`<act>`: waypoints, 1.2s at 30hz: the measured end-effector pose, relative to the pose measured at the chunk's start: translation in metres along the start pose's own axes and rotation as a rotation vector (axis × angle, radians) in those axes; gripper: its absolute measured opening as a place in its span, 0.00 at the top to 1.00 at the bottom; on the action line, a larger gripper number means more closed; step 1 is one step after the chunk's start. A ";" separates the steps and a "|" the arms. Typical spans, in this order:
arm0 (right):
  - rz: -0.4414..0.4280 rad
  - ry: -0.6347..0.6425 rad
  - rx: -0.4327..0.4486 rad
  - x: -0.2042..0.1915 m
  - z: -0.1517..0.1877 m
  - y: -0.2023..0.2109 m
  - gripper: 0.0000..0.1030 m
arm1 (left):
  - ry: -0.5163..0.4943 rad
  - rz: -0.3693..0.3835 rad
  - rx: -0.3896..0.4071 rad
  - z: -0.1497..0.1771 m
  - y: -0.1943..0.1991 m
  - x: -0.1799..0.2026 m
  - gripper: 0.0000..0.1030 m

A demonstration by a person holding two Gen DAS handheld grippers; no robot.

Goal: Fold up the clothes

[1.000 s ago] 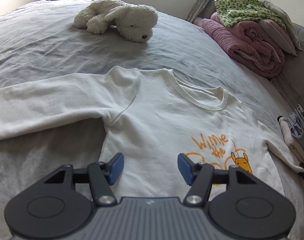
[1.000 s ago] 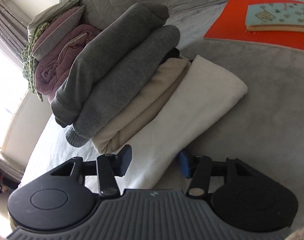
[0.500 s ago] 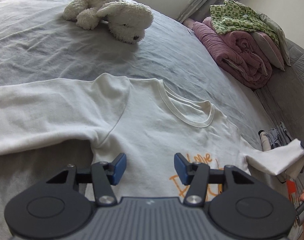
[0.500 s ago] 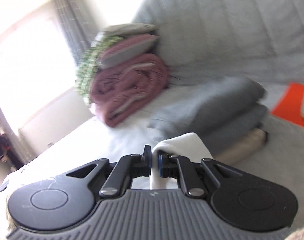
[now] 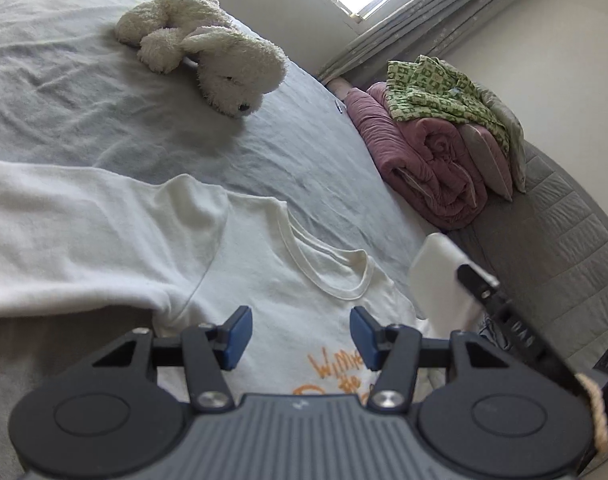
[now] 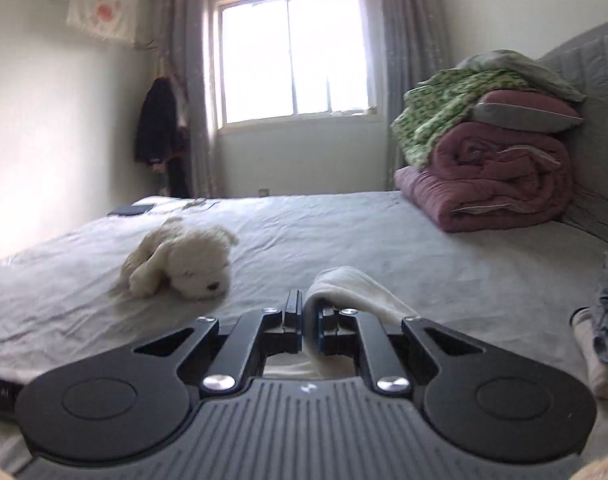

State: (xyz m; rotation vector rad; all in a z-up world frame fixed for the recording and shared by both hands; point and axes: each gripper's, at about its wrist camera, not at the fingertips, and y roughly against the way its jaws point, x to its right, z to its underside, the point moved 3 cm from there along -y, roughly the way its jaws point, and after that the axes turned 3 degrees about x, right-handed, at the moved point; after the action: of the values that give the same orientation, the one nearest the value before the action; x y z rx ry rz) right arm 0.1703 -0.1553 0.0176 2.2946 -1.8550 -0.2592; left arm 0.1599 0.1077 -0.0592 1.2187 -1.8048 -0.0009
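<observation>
- White cotton shirt (image 5: pixel 232 280) lies face up on the grey bed (image 5: pixel 84 92), one sleeve stretched flat to the left, collar toward the window.
- Right gripper (image 6: pixel 310 330) is pinching the other sleeve (image 6: pixel 356 288), lifted off the bed; in the left view that sleeve hangs as a white flap at the shirt's right edge.
- Left gripper (image 5: pixel 298 334) hovers over the chest with its blue pads spread wide, gripping nothing.
- Risk: only a narrow bit of cloth sits between the right jaws, so a quick swing across the chest could pull the sleeve free and drop it in a heap.
- Risk: nothing pins the body of the shirt, so dragging the sleeve sideways could slide or wrinkle the whole garment and skew the fold line.
- Risk: the two grippers are near each other at the shirt's right side; carrying the sleeve inward could knock the right one into the left.
- Plush dog (image 5: pixel 208 46) lies well apart, beyond the collar, unlikely to interfere.
- Writing: orange hand-lettered print (image 5: pixel 336 364) on the chest reads roughly "Winnie the", partly hidden by the left gripper; no other label is legible.
</observation>
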 end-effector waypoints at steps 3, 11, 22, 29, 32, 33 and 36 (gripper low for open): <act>-0.077 0.086 -0.101 -0.028 0.032 -0.013 0.90 | 0.038 0.004 -0.009 0.003 -0.005 -0.006 0.46; -0.150 0.227 -0.254 -0.071 0.081 -0.007 0.79 | 0.057 0.004 -0.036 0.008 -0.017 -0.007 0.46; -0.285 0.393 -0.231 -0.093 0.078 0.002 0.53 | 0.164 0.052 -0.086 0.000 -0.017 -0.024 0.36; -0.368 0.744 -0.248 -0.128 0.090 0.006 0.53 | 0.253 0.075 -0.088 -0.001 -0.016 -0.036 0.34; -0.384 0.910 -0.253 -0.143 0.093 0.006 0.53 | 0.258 0.075 -0.084 0.000 -0.016 -0.034 0.33; -0.390 0.970 -0.253 -0.148 0.094 0.006 0.53 | 0.260 0.075 -0.083 -0.001 -0.016 -0.034 0.33; -0.406 1.130 -0.255 -0.159 0.096 0.007 0.53 | 0.263 0.076 -0.078 -0.002 -0.015 -0.034 0.33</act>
State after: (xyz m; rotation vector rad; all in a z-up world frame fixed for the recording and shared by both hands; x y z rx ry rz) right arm 0.1076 -0.0043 -0.0701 1.9153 -0.7444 0.6007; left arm 0.1749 0.1262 -0.0880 1.0429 -1.6047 0.1259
